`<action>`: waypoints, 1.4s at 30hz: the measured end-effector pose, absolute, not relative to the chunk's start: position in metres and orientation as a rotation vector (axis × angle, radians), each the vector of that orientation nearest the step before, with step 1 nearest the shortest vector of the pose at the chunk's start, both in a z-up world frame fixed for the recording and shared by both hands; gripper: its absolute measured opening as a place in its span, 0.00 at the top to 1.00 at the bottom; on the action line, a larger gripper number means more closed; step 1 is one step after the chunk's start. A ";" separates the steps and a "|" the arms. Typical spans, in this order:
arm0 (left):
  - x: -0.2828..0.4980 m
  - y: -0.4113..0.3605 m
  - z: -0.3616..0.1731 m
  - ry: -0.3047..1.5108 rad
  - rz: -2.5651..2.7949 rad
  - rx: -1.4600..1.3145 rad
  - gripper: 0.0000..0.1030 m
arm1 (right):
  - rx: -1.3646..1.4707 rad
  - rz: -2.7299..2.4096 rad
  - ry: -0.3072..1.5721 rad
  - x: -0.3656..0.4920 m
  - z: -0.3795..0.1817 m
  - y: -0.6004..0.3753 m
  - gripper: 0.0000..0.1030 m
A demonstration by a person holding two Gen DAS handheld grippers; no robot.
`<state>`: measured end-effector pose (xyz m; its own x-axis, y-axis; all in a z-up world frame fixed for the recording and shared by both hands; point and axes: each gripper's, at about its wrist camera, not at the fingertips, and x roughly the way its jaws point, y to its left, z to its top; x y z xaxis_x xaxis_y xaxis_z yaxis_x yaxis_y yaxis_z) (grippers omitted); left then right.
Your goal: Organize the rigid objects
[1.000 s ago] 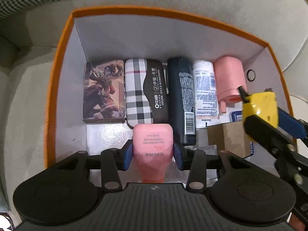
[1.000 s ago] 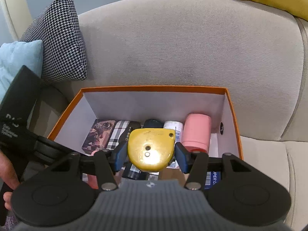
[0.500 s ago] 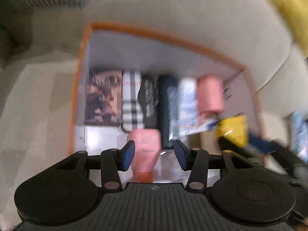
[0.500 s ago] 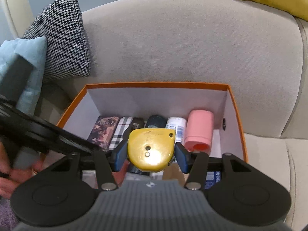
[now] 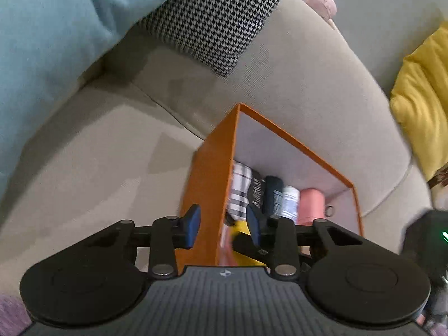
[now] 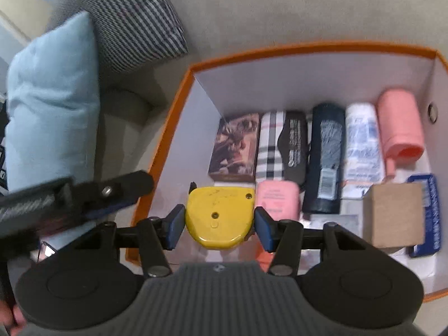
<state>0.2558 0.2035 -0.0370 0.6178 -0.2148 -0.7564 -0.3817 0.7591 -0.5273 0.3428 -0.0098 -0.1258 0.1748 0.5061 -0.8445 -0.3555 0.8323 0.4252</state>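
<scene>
Left wrist view: the left hand-held gripper point(image 5: 222, 228) gapes empty astride the orange box point(image 5: 208, 196) wall, on a grey sofa point(image 5: 98, 151).

Right wrist view: the right hand-held gripper point(image 6: 219, 225) clamps a yellow tape measure point(image 6: 219, 217) inside the box beside a pink bottle point(image 6: 277, 200).

The left hand-held gripper point(image 5: 222, 229), fingers apart and empty, straddles the orange box's point(image 5: 208, 190) side wall.

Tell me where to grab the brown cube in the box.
Take the brown cube from above, fingers on its left and right faces. Those faces are flat and parallel, and its top stands clear of the blue pack and the white can beside it.
</scene>
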 end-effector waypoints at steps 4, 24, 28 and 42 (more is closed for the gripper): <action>0.256 0.207 -0.041 0.915 0.097 -0.758 0.77 | 0.134 0.582 1.328 0.347 -0.137 0.003 0.47; 0.246 0.216 -0.041 0.915 0.065 -0.822 0.76 | 0.080 0.513 1.364 0.343 -0.150 0.016 0.43; 0.241 0.206 -0.025 0.872 0.080 -0.772 0.76 | 0.098 0.569 1.279 0.332 -0.119 0.004 0.43; 0.202 0.125 0.063 0.617 0.128 -0.231 0.54 | -0.013 0.480 0.707 0.249 0.013 -0.100 0.30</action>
<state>0.2018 0.1253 0.0633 0.8088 0.0503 -0.5860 -0.1875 0.9664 -0.1759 0.2490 -0.1000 0.0128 0.6562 0.4195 -0.6272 -0.4281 0.8915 0.1483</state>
